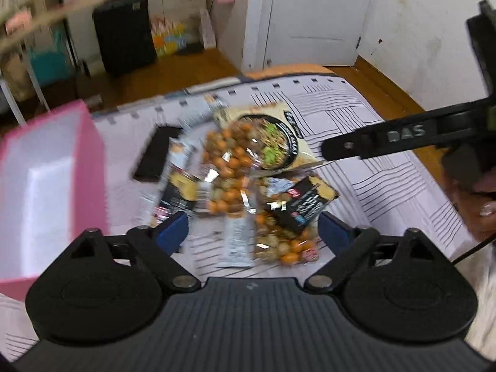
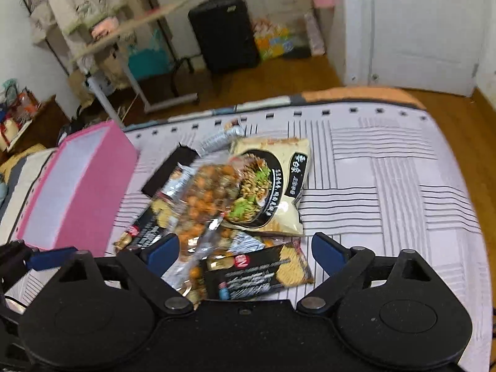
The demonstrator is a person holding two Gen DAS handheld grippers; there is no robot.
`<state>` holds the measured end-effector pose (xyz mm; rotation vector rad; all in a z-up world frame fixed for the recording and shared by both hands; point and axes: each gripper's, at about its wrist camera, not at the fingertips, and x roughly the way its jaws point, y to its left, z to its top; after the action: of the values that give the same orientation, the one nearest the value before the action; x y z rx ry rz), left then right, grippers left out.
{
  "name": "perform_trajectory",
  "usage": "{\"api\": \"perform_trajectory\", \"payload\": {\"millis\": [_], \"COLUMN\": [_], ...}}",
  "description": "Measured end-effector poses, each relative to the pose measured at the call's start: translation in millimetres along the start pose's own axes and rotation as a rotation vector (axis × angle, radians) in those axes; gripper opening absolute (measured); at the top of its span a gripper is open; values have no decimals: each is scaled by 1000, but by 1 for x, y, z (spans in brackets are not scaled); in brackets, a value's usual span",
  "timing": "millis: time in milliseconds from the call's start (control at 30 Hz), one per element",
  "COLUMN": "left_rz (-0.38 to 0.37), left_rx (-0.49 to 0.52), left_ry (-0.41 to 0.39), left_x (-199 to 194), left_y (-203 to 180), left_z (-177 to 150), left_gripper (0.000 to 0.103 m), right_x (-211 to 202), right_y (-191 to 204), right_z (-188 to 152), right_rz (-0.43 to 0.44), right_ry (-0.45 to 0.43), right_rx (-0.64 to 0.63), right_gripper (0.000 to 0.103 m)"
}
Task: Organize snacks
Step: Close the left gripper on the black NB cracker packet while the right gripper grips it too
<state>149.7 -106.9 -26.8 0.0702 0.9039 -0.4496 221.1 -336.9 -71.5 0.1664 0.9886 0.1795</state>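
A pile of snack packets lies on the bed: a cream noodle packet (image 1: 272,130) (image 2: 276,186), a clear bag of orange and brown sweets (image 1: 229,167) (image 2: 204,198), black cracker packets (image 1: 303,204) (image 2: 257,276) and a flat black box (image 1: 158,152) (image 2: 170,167). An open pink box (image 1: 46,186) (image 2: 77,189) with a white inside stands left of the pile. My left gripper (image 1: 251,232) is open and empty above the pile's near edge. My right gripper (image 2: 246,251) is open and empty over the near packets; its arm shows in the left wrist view (image 1: 403,139).
The bed has a pale lilac striped sheet (image 1: 372,161) (image 2: 387,186) with bare room to the right of the pile. Beyond the bed's far edge are a wood floor, a black suitcase (image 2: 223,34), a tilted side table (image 2: 130,28) and a white door (image 2: 418,31).
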Motion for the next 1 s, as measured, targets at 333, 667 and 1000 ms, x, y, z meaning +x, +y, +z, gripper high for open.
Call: {"api": "perform_trajectory", "payload": {"millis": [333,667,1000], "left_rz": [-78,-86,-100], "left_rx": [-161,-198,-201], "left_ry": [4,8,-11], "left_x": [73,105,113], "left_y": [-15,-14,-14], "left_z": [-14,-37,-42], "left_gripper": [57,20,17], "right_x": [58,88,100], "right_y": [-43,-56,-80], "right_z": [-10,-12,-10], "right_rz": [74,65,143], "right_ry": [144,232,271], "right_rx": [82,116,240], "right_gripper": [80,64,72]}}
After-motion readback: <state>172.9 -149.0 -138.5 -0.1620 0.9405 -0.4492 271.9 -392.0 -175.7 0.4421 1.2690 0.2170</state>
